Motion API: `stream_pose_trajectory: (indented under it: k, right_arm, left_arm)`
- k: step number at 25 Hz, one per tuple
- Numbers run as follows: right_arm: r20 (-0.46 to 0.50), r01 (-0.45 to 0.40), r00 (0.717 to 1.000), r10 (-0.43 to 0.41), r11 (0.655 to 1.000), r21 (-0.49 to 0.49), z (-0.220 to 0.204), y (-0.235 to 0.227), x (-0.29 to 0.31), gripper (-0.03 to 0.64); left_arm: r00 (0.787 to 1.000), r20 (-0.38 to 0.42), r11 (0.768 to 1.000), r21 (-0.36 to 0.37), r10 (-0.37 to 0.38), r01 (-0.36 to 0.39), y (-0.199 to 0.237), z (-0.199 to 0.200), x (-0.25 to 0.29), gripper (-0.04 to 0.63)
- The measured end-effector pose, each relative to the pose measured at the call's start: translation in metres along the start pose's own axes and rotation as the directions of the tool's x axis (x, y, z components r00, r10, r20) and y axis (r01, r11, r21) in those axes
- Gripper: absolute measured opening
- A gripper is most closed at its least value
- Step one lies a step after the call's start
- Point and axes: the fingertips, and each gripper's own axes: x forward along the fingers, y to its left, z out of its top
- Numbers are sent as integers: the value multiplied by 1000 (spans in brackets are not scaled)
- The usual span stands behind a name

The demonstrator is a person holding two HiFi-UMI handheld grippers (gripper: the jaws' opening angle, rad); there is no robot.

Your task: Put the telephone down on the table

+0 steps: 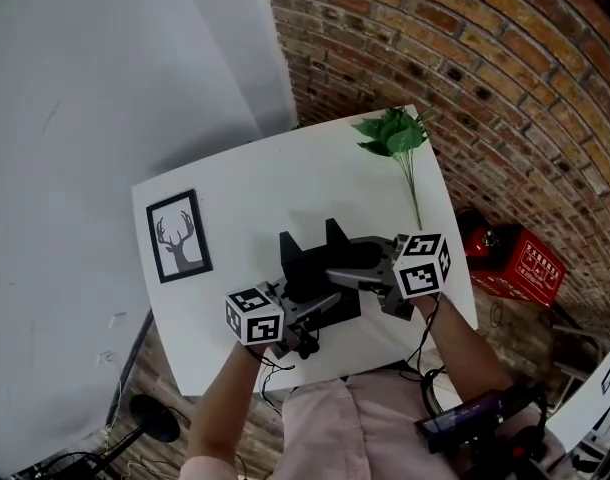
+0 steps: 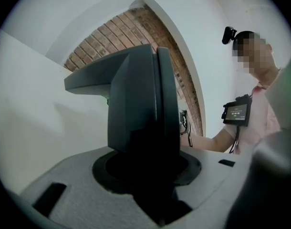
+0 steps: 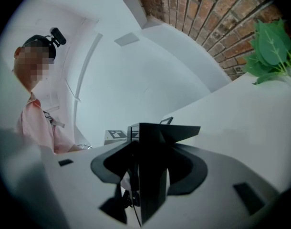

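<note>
While gripping the black telephone (image 1: 310, 265) over the near half of the white table (image 1: 245, 173), squeezing one side tight with the left gripper (image 1: 320, 308) and the other side with the right gripper (image 1: 350, 270). Sitting right of the deer picture (image 1: 177, 235), well away from the green leaves (image 1: 393, 133). Not showing whether touching the tabletop.

White table (image 1: 255, 173) stands beside pale wall (image 1: 105, 68) and brick wall (image 1: 465, 58), floor (image 1: 505, 333) perhaps brick.
</note>
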Motion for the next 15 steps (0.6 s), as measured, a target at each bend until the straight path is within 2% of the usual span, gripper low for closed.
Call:
stream_pose_trajectory:
  k: [15]
  right_arm:
    - [-55,3,998,1,997,82,-25,-26,2,221]
  left_arm:
    - [1000,-17,995,-104,7,-9,18,-23,11,167]
